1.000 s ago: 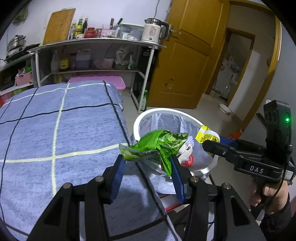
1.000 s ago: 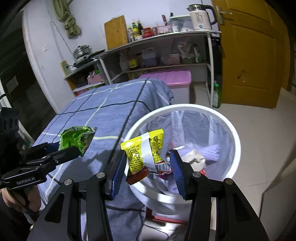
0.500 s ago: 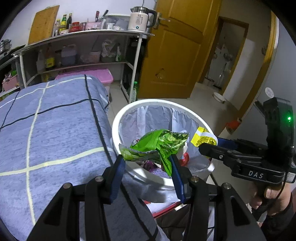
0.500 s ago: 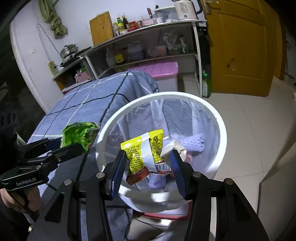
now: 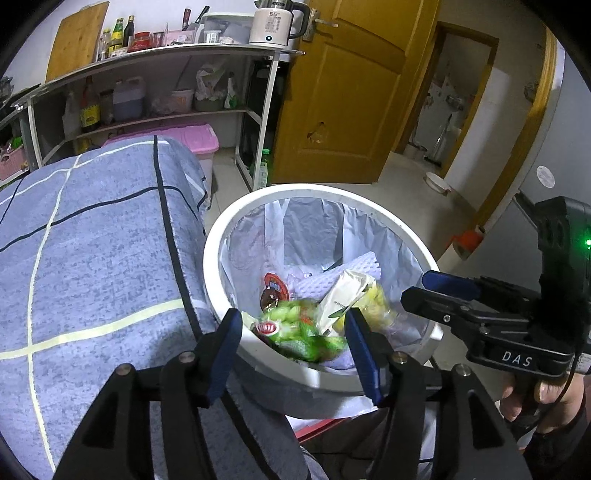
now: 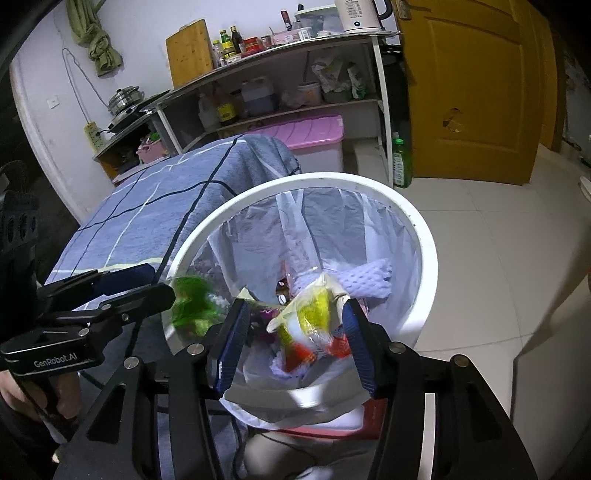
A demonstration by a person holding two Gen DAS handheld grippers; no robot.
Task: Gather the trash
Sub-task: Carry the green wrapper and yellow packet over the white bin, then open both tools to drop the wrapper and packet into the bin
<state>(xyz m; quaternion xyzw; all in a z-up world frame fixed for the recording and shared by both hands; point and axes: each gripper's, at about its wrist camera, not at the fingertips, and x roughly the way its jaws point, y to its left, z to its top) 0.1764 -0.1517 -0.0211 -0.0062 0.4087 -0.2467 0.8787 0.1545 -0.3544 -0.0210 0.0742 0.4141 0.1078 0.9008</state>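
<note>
Green crinkled snack wrapper [image 5: 295, 332] and yellow foil packet [image 6: 314, 317] drop blurred inside the white round bin [image 5: 369, 199]; both claws, left [image 5: 291, 343] and right [image 6: 293, 339], tilt downward, jaws just opening, gripping nothing.

Readable text was sparse. The right gripper [image 5: 439, 291] carried "DAS" in white on its black body, seen from the left wrist view. The left gripper [image 6: 147, 284] carried "GenRobot.AI" in white on its body, seen from the right wrist view. The white kettle [image 5: 273, 22] on the top shelf showed "55" above finer print that was too small to read. Print on the wrappers in the bin was blurred.
</note>
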